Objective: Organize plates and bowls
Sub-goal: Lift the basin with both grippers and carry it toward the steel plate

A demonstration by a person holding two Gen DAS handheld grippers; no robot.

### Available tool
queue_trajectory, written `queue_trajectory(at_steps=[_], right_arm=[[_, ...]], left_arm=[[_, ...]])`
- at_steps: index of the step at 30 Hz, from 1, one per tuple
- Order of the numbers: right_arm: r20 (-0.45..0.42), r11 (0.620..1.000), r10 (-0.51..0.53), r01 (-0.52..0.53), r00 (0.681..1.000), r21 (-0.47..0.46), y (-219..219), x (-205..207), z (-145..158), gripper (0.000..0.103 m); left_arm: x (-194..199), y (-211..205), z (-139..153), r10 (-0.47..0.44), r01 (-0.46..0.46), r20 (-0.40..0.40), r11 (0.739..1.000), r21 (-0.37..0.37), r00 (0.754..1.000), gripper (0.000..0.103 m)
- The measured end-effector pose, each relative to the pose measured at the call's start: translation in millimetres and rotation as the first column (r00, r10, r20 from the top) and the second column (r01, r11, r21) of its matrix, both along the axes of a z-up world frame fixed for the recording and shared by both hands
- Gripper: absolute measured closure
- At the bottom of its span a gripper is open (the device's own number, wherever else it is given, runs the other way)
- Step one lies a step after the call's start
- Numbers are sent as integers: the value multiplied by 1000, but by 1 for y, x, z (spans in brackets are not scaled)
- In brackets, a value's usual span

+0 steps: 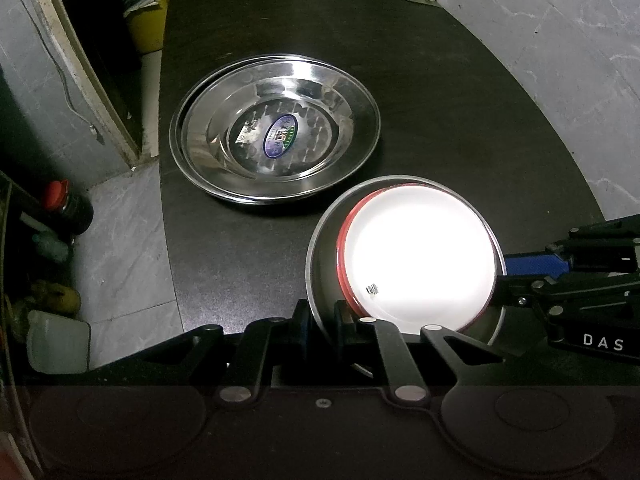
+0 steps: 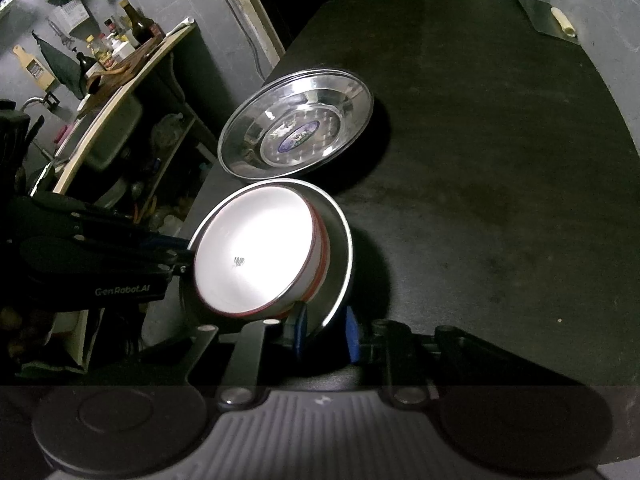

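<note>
While left tool (image 1: 322, 322) clamps steel bowl (image 1: 320, 264) rim, right tool (image 2: 324, 334) seemingly grips opposite edge.

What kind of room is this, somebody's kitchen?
Most likely a modest home kitchen. A counter with a sink holds sauce bottles, a grater hangs on the wall, and steel plates and a white bowl sit on a dark table.

Home kitchen: sink (image 2: 108, 136), cluttered bottle shelf (image 2: 120, 36), grater (image 2: 34, 66).
</note>
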State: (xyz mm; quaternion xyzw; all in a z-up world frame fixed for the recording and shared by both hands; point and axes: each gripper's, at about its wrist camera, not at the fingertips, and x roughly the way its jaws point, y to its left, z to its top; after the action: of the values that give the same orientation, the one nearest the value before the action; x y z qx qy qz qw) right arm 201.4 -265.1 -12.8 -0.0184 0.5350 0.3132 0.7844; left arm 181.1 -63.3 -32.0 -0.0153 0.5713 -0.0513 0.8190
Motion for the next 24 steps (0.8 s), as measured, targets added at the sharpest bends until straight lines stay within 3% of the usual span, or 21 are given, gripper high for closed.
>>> queue_trajectory(at_steps=[24], right_arm=[[60,999,-48,48,997,3,-1,-10,14,79]], left_arm=[[0,8,8,-12,15,62,999,-46,998,93]])
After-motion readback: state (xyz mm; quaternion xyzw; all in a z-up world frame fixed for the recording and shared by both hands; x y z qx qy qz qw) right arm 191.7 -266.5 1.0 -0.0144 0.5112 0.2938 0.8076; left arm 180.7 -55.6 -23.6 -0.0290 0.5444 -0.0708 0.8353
